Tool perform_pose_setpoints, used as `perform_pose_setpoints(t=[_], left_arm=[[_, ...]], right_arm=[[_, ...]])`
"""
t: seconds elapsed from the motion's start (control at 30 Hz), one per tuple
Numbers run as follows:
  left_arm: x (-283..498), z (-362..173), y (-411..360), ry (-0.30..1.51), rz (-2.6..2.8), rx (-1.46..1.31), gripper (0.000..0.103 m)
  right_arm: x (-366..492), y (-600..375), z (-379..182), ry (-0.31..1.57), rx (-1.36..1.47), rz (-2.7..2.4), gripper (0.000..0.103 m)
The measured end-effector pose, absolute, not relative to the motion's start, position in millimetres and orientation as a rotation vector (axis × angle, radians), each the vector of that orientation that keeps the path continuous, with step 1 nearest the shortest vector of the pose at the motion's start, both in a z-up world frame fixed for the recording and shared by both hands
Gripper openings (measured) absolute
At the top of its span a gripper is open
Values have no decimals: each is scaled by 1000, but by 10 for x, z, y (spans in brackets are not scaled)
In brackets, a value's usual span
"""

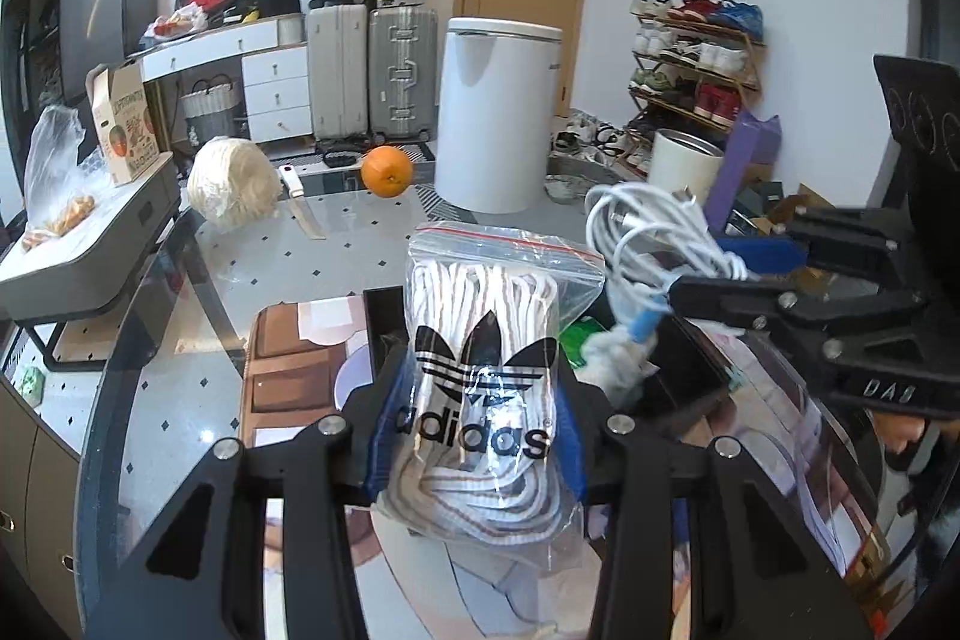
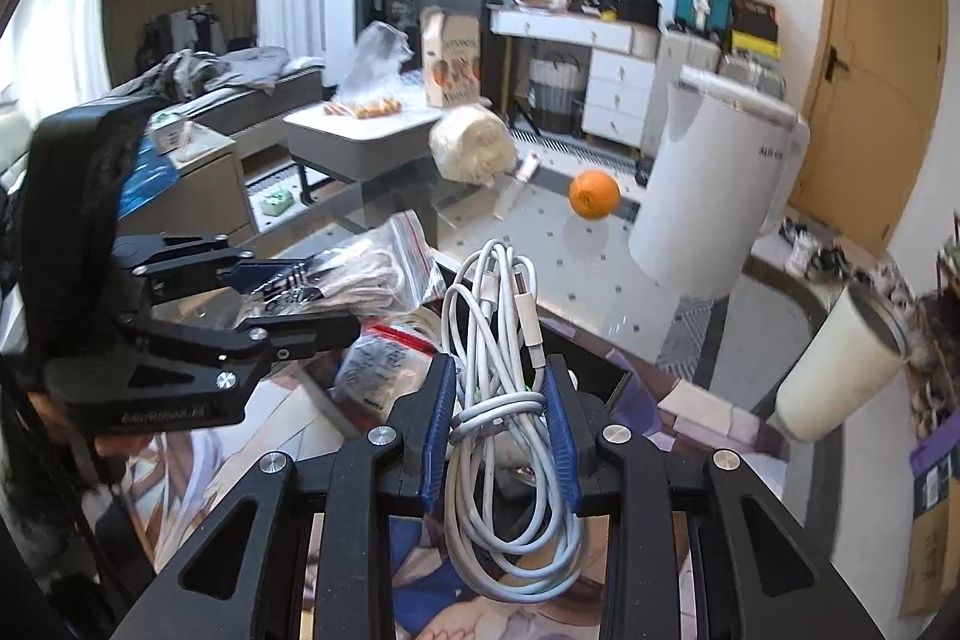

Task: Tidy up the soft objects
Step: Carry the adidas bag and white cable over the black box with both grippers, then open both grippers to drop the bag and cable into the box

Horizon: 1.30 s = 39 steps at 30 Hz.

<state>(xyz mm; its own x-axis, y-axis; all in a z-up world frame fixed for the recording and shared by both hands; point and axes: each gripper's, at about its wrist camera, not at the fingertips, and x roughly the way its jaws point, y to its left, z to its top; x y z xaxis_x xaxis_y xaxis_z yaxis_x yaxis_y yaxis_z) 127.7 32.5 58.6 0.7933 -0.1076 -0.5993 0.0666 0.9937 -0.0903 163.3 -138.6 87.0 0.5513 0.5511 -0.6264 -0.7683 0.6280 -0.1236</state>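
Note:
My left gripper [image 1: 477,394] is shut on a clear zip bag of white laces [image 1: 486,340] printed with a black logo, held above a black box [image 1: 384,328]. In the right wrist view that bag of laces [image 2: 360,274] shows at the left, clamped in the left gripper [image 2: 288,304]. My right gripper [image 2: 498,394] is shut on a coiled white cable [image 2: 504,340], its loops hanging below the blue pads. In the left wrist view the cable [image 1: 654,238] hangs from the right gripper [image 1: 708,274] at the right. Both are lifted over the table.
On the glass table [image 1: 336,250] lie an orange [image 1: 387,171], a cream ball of yarn [image 1: 231,187] and a knife [image 1: 300,208]. More bagged items [image 2: 384,364] lie in the box. A white bin [image 1: 495,112] and a white cup [image 2: 840,364] stand on the floor beyond.

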Motion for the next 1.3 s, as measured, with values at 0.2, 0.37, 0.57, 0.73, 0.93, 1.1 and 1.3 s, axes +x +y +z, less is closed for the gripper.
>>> perform_pose_setpoints(t=[0.2,0.37,0.57,0.73,0.93,1.1,1.3], left_arm=[[1406,498,322,651,-76,-58,42],[1476,474,330,653,-69,-51,42],[1487,462,311,649,-74,-45,42],[1516,459,292,653,-80,-48,42],[1600,378,188,681,-110,-34,42],[1627,323,140,702,-102,-17,47],[1421,350,124,685,-103,10,82]], right_arm=[[1903,-1197,703,665,-370,780,29],[2052,-1012,582,712,-399,766,29],[2146,-834,434,748,-421,766,30],[2156,-873,497,716,-422,753,32],[2057,-1078,606,676,-419,726,33],[1970,-1194,626,663,-417,722,33],[1880,-1312,637,645,-386,725,49]])
